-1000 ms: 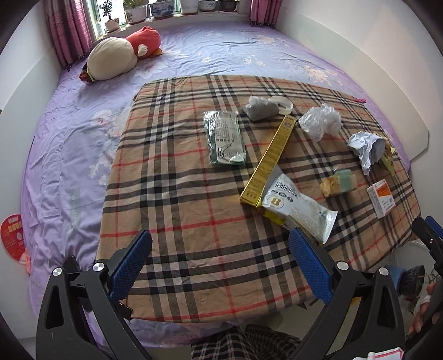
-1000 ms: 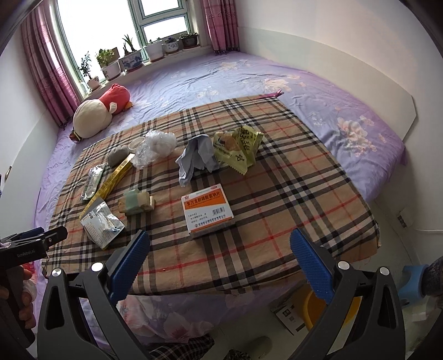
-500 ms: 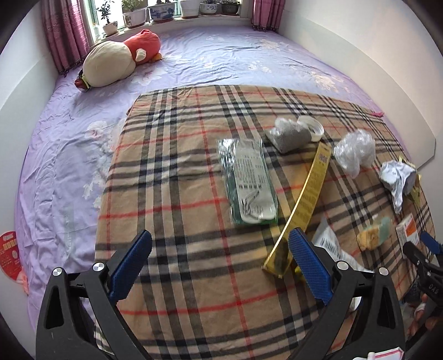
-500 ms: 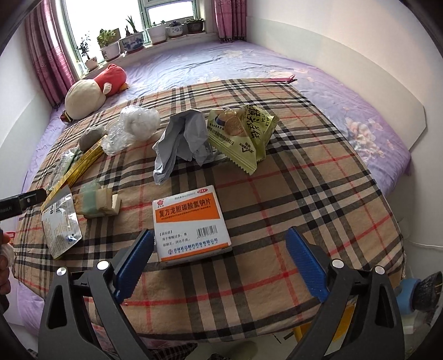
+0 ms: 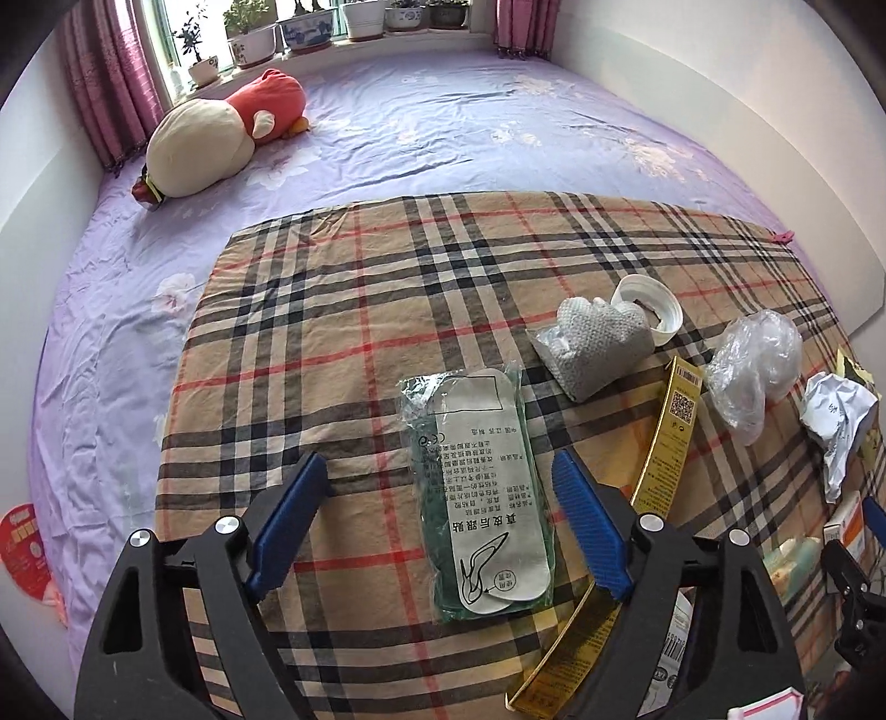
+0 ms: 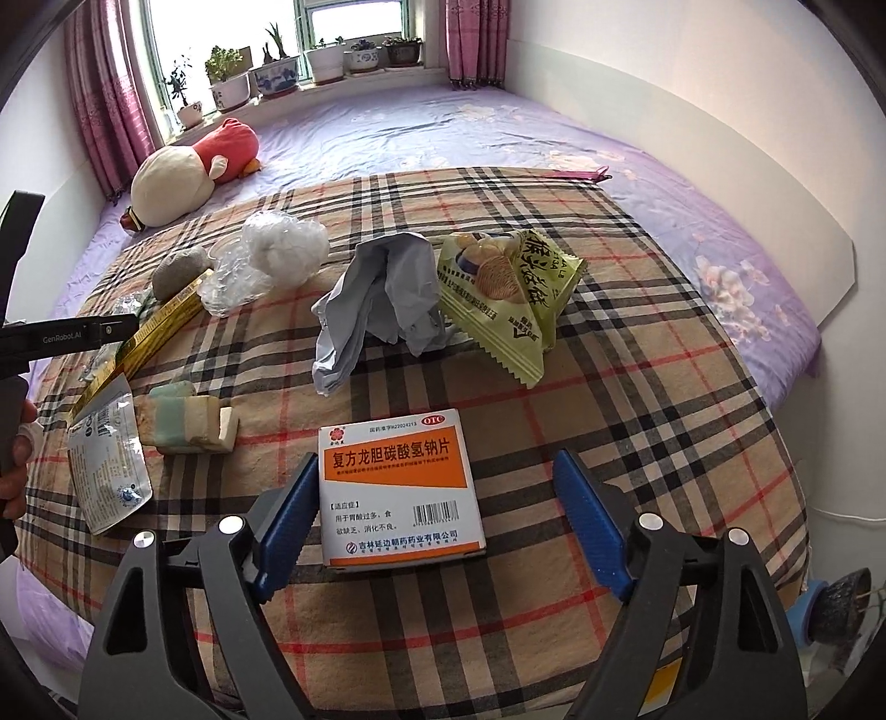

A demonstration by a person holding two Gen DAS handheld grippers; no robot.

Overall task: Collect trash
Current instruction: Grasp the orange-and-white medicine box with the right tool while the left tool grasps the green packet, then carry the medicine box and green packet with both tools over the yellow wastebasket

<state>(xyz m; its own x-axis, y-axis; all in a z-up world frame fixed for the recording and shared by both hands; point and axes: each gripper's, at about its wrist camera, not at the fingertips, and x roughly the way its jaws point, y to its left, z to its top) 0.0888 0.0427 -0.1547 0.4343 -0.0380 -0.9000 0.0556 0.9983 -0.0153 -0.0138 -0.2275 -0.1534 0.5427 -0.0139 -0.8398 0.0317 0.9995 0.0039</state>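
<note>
Jaws of the left gripper [image 5: 437, 493] are spread around a green-and-white plastic packet [image 5: 480, 490] at lower centre — the right gripper [image 6: 434, 493], likewise spread, flanks a white-and-orange medicine box [image 6: 400, 487] on the plaid cloth [image 6: 637, 387].

We see both views lit by soft daylight from the window [image 6: 343, 22] at the far end of the room, where the glass is blown out to plain white. The purple bed sheet [image 5: 443, 122] is evenly bright and shadows under things are faint and short. The clear plastic bag [image 5: 753, 365] shows small glints. Straight edges of the checked cloth [image 6: 637, 387] bend outward, and black corners ring each round picture. Print on the medicine box [image 6: 398, 487] is sharp, while the far plant pots [image 6: 277, 77] look softer.
</note>
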